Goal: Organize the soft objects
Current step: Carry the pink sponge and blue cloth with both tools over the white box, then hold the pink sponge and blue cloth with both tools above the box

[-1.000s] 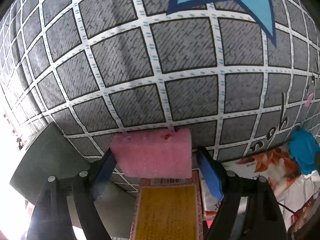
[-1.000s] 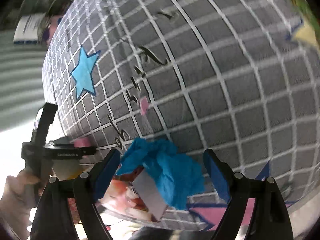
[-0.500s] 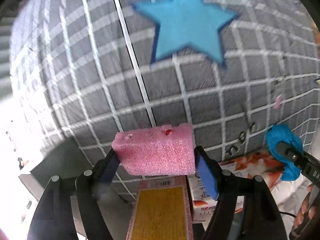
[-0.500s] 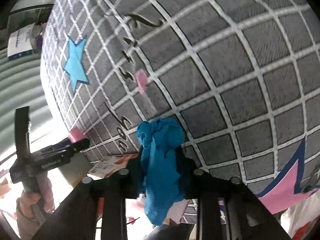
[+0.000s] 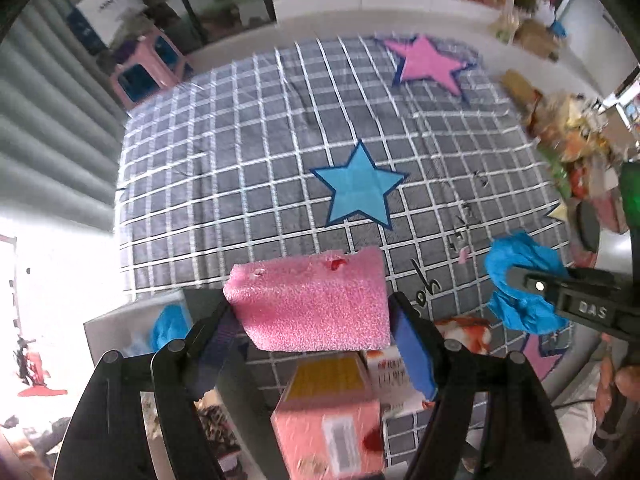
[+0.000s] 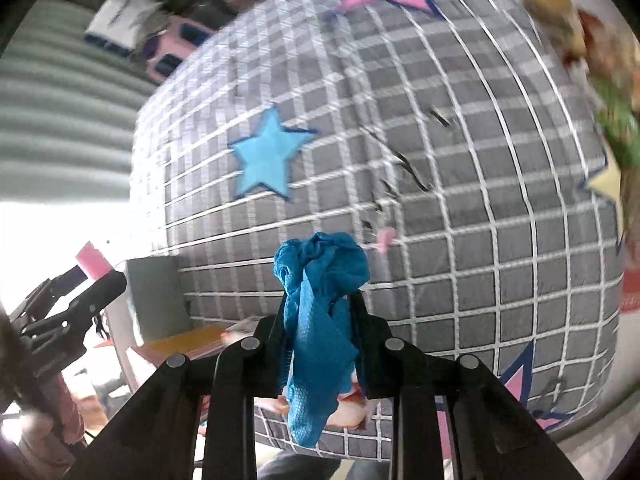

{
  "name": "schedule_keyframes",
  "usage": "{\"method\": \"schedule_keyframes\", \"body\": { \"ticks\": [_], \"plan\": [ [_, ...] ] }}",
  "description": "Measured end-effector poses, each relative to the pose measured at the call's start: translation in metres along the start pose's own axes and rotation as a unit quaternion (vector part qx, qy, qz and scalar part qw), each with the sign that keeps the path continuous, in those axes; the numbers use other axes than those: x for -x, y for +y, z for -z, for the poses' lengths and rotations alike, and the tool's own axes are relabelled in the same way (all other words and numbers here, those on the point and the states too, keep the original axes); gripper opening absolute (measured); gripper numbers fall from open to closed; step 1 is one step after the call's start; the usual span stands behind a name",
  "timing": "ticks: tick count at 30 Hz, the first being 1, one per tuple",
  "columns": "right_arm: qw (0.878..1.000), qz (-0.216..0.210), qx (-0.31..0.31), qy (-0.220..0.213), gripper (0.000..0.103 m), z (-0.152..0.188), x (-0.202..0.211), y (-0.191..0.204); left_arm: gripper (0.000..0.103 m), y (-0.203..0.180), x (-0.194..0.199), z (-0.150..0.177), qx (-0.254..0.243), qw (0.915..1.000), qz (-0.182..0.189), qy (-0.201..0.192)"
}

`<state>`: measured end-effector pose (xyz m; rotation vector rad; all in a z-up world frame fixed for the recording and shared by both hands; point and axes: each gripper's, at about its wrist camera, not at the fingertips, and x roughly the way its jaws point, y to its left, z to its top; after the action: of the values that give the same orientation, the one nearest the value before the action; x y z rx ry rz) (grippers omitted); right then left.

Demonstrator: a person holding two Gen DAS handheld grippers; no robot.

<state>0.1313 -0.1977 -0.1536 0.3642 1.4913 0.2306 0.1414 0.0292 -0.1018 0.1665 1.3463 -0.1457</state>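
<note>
Below me I see a grey checked blanket (image 5: 248,168) with three stars on a pale floor, clutter (image 5: 576,136) along its right edge. Two boxes (image 5: 332,416) lie near its edge. My left gripper (image 5: 310,314) clamps one pink sponge (image 5: 310,300); my right gripper (image 6: 320,344) pinches one blue cloth (image 6: 320,280), both above the blanket.

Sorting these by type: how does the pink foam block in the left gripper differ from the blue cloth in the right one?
The pink foam block is a firm slab that keeps its shape; the blue cloth is crumpled and hangs limp. The block spans the widely spaced fingers of the left gripper; the cloth is pinched in the nearly closed right gripper. The block is grainy and pitted, the cloth a fine mesh weave. Both are soft and held above the grey checked mat.
</note>
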Motion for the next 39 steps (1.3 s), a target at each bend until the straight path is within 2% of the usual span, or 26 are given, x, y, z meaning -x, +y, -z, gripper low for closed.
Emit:
{"method": "schedule_keyframes", "body": {
  "ticks": [6, 10, 16, 22, 30, 39],
  "plan": [
    [0.997, -0.009, 0.072, -0.007, 0.027, 0.013, 0.02, 0.063, 0.077, 0.03, 0.038, 0.042, 0.007, 0.9994, -0.015, -0.032],
    [0.993, -0.021, 0.118, -0.009, 0.027, 0.024, 0.031, 0.105, 0.077, 0.053, 0.052, 0.072, 0.031, 0.9986, -0.015, -0.039],
    [0.98, -0.047, 0.191, -0.011, 0.027, 0.043, 0.038, 0.182, 0.077, 0.092, 0.07, 0.114, 0.082, 0.9953, -0.02, -0.046],
    [0.967, -0.061, 0.247, -0.003, 0.027, 0.063, 0.034, 0.242, 0.077, 0.124, 0.074, 0.156, 0.126, 0.991, -0.024, -0.039],
    [0.951, -0.066, 0.302, 0.02, 0.027, 0.088, 0.015, 0.295, 0.077, 0.153, 0.079, 0.194, 0.168, 0.9843, -0.04, -0.039],
    [0.934, -0.07, 0.349, 0.037, 0.027, 0.111, 0.001, 0.332, 0.077, 0.171, 0.088, 0.217, 0.197, 0.9782, -0.05, -0.045]
  ]
}}
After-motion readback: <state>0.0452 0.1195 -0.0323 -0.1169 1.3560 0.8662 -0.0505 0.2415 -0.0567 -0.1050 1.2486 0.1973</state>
